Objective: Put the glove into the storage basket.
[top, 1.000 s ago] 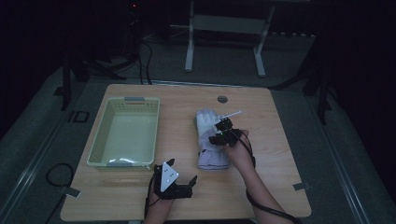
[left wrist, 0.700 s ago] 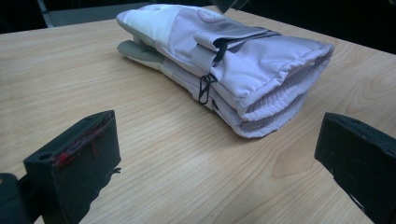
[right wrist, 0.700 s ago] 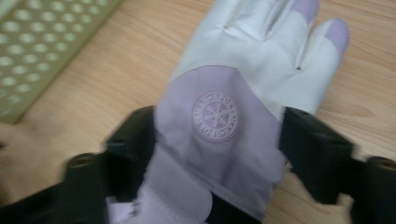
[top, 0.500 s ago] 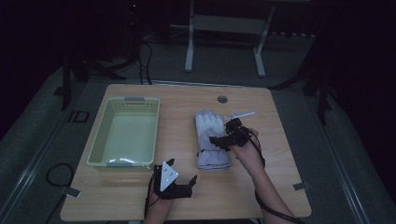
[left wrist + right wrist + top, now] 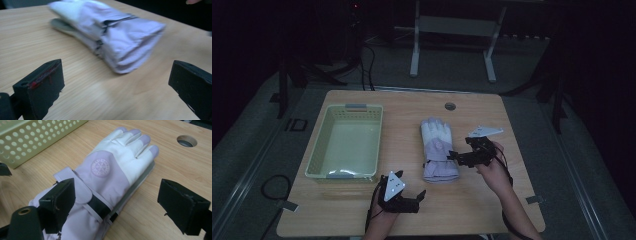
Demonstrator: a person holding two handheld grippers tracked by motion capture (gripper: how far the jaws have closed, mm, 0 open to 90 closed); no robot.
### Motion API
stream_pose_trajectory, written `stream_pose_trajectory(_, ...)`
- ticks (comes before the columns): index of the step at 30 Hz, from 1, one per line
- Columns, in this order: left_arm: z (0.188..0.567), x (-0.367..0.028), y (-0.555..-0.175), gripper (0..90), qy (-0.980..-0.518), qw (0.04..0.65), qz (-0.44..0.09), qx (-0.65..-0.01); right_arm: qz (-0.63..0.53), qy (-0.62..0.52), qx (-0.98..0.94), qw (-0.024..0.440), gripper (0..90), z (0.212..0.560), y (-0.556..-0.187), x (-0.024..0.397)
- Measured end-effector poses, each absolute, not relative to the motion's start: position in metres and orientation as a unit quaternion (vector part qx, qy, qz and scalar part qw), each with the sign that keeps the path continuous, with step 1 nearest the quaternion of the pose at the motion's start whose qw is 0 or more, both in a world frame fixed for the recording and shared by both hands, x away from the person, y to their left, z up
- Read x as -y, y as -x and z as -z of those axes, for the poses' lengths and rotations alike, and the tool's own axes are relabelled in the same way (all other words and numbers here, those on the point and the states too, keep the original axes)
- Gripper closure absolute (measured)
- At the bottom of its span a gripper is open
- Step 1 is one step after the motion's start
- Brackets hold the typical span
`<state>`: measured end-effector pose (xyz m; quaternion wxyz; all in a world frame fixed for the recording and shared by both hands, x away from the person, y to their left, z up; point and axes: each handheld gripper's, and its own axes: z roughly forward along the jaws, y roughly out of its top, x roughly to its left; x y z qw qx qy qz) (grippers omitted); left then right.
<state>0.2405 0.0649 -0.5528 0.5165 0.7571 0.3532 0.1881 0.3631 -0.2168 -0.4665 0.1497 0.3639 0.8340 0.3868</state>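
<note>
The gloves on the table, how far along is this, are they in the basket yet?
Not yet. Done: the lavender and white gloves lie stacked flat on the table. In hand: nothing; the right gripper has just been opening, its jaws wide beside the cuff; the left gripper is open too. Left, probably: lifting them into the green basket.

You are looking at one wooden table [image 5: 362,210] carrying one green basket [image 5: 345,142] and what seems to be two stacked gloves [image 5: 438,150], a second edge peeking underneath. You are holding two grippers: left gripper [image 5: 412,200], right gripper [image 5: 458,158].
</note>
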Motion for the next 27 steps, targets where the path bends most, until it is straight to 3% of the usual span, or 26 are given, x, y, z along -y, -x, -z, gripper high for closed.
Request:
stream_pose_trajectory(8,0.527,-0.058,-0.257,0.0,-0.771,0.516,-0.152,-0.342,-0.396,-0.349,-0.831,0.174,14.6,0.470,-0.362,0.231)
stream_pose_trajectory(17,0.507,-0.053,-0.286,0.0,-0.776,0.487,-0.186,-0.355,-0.399,-0.375,-0.823,0.156,12.9,0.475,-0.368,0.235)
stream_pose_trajectory(24,0.499,-0.042,-0.313,0.0,-0.786,0.456,-0.169,-0.382,-0.407,-0.384,-0.814,0.154,10.7,0.477,-0.374,0.227)
stream_pose_trajectory(26,0.498,-0.038,-0.317,0.2,-0.786,0.454,-0.167,-0.384,-0.401,-0.387,-0.813,0.167,16.2,0.478,-0.378,0.225)
stream_pose_trajectory(27,0.498,-0.036,-0.317,6.0,-0.786,0.454,-0.170,-0.383,-0.404,-0.386,-0.812,0.171,20.3,0.478,-0.380,0.225)
